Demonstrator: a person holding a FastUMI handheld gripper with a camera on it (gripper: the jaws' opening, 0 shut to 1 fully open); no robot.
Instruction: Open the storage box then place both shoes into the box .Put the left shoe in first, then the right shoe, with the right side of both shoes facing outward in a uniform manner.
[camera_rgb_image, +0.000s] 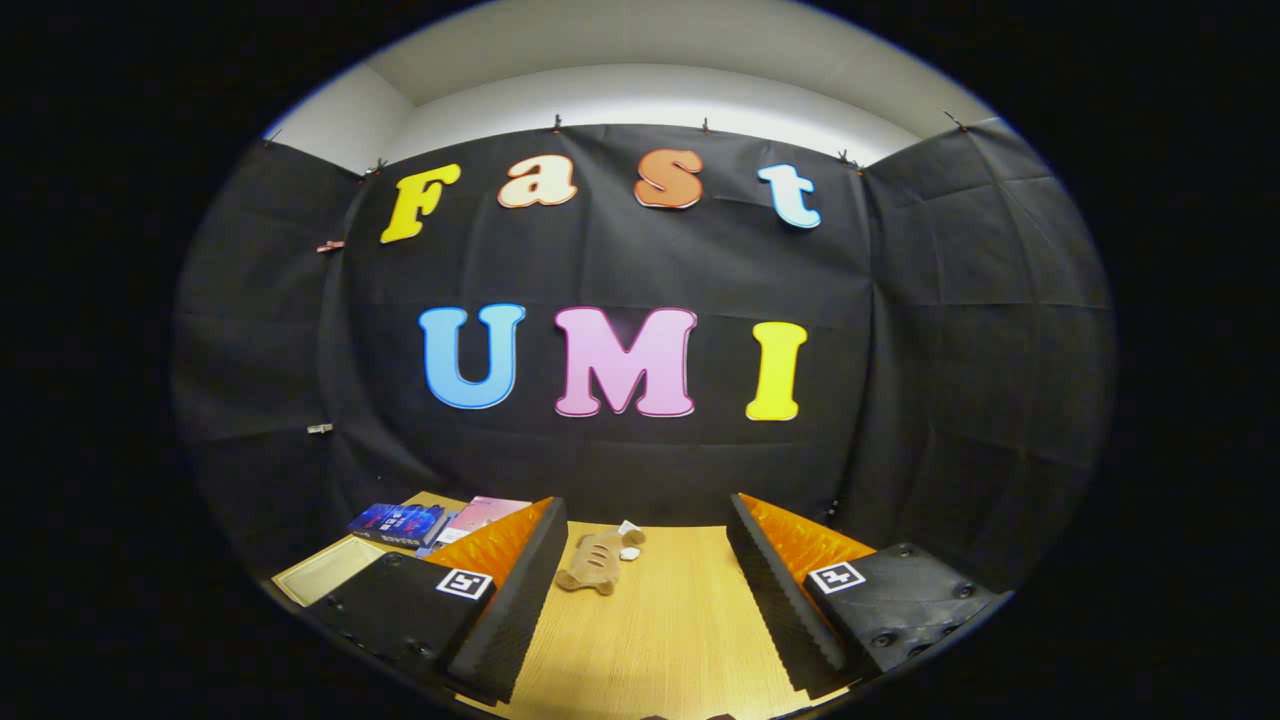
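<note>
Gripper (645, 560) spread wide, nothing between fingers, both raised above wooden table (660, 640). Small tan shoe (598, 562), soft, strap-topped, lying on side ahead between fingertips at 12 o'clock, nearer left finger. Books (400, 523) stacked at 10 o'clock beyond left finger.

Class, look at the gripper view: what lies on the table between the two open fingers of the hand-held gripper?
A small tan plush toy lies on the wooden table, between and just beyond the fingers of the open hand-held gripper. Otherwise that stretch is bare wood.
</note>
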